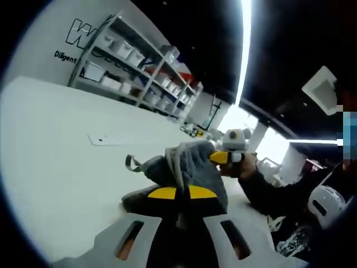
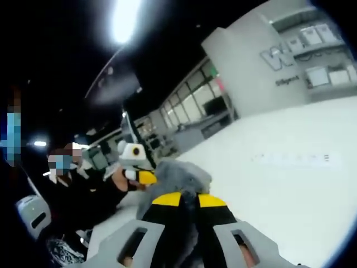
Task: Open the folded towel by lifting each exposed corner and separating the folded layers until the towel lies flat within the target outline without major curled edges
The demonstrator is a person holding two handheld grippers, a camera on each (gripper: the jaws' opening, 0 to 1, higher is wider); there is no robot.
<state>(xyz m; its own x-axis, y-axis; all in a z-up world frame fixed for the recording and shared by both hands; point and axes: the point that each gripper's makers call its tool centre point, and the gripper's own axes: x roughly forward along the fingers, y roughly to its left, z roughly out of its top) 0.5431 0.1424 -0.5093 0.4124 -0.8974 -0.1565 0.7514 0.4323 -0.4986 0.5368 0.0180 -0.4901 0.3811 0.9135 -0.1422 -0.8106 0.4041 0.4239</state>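
A grey towel [image 1: 187, 164] is bunched up over the white table [image 1: 61, 173], with a small loop tag [image 1: 132, 163] sticking out on its left. My left gripper [image 1: 182, 193], with yellow-tipped jaws, is shut on the near part of the towel. My right gripper [image 1: 226, 158] comes in from the right, held by a hand, and pinches the towel's far edge. In the right gripper view the towel [image 2: 181, 174] rises between that gripper's own jaws [image 2: 184, 200], which are shut on it, while the left gripper [image 2: 142, 177] grips it from the left.
A pale outline mark [image 1: 111, 139] lies on the table beyond the towel, also faint as outline marks [image 2: 290, 158]. Shelves with bins [image 1: 134, 61] stand along the far wall. A person's sleeve [image 1: 268, 190] and a white rounded object [image 1: 326, 204] are at the right.
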